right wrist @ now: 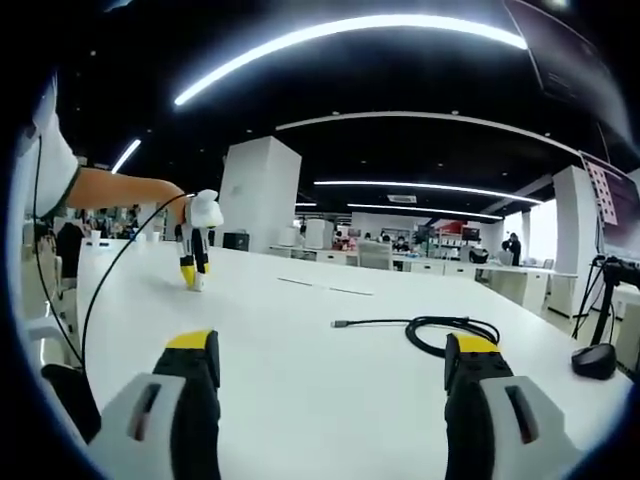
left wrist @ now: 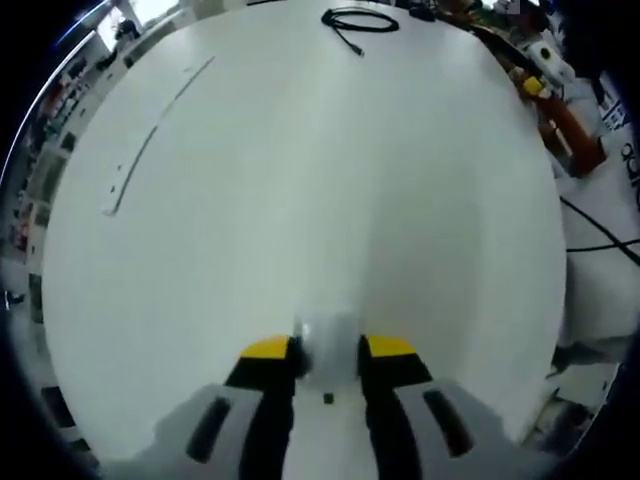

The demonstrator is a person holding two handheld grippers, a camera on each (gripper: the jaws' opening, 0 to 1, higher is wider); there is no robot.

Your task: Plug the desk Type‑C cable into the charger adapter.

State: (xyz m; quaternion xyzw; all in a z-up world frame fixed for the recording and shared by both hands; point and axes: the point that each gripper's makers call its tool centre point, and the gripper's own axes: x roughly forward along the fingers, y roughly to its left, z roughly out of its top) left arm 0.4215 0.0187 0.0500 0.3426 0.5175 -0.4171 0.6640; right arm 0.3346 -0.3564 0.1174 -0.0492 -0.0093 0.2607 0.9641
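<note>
My left gripper (left wrist: pixel 328 352) is shut on a small white charger adapter (left wrist: pixel 327 332), held between its yellow-tipped jaws just over the white table (left wrist: pixel 300 180). In the right gripper view the left gripper (right wrist: pixel 193 268) points tips-down at the far left of the table. A black Type‑C cable (left wrist: pixel 360 20) lies coiled at the far end. In the right gripper view the cable (right wrist: pixel 450 330) lies just ahead, with its plug end (right wrist: pixel 342 324) stretched to the left. My right gripper (right wrist: pixel 330 352) is open with its jaws wide apart, just short of the coil.
A thin white strip (left wrist: pixel 150 145) lies on the table left of centre. A black rounded object (right wrist: pixel 593 362) and a tripod (right wrist: pixel 607 290) stand at the right. A person's orange sleeve (right wrist: pixel 120 188) reaches to the left gripper. Black wires (left wrist: pixel 600 235) hang off the table's edge.
</note>
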